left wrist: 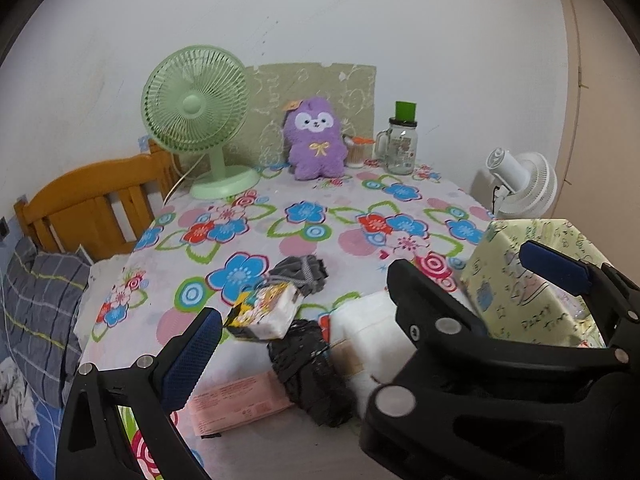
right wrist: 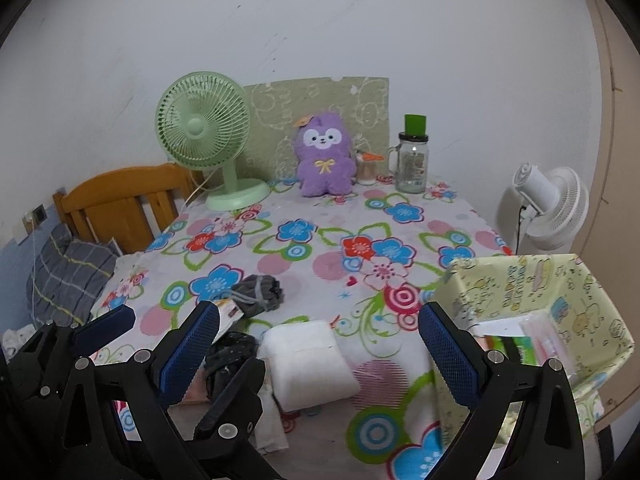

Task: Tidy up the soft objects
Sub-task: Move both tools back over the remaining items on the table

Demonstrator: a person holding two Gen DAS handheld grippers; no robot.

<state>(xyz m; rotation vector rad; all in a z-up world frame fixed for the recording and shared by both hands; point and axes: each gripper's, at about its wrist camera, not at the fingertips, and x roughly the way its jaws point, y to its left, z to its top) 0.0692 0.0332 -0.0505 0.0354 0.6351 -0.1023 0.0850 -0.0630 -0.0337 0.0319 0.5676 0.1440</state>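
The table, under a flowered cloth, carries everything, with a wooden bed beside its left edge. At the table's near right corner stands a pale green box, open on top, with a pink-and-green pack lying inside. Along the far edge are a green fan, a purple plush and a glass jar; a white fan stands off the table to the right. The soft things lie in a loose cluster on the near part of the cloth: a white pad just left of the box, a pink pack at the near edge, a black bundle between those two and lying partly on the pink pack, a tissue pack touching the bundle's far end, and a grey cloth just beyond that. The left tongs hover over the cluster, spread wide and holding nothing. The right tongs are also spread wide and empty, with the white pad in the gap between them.
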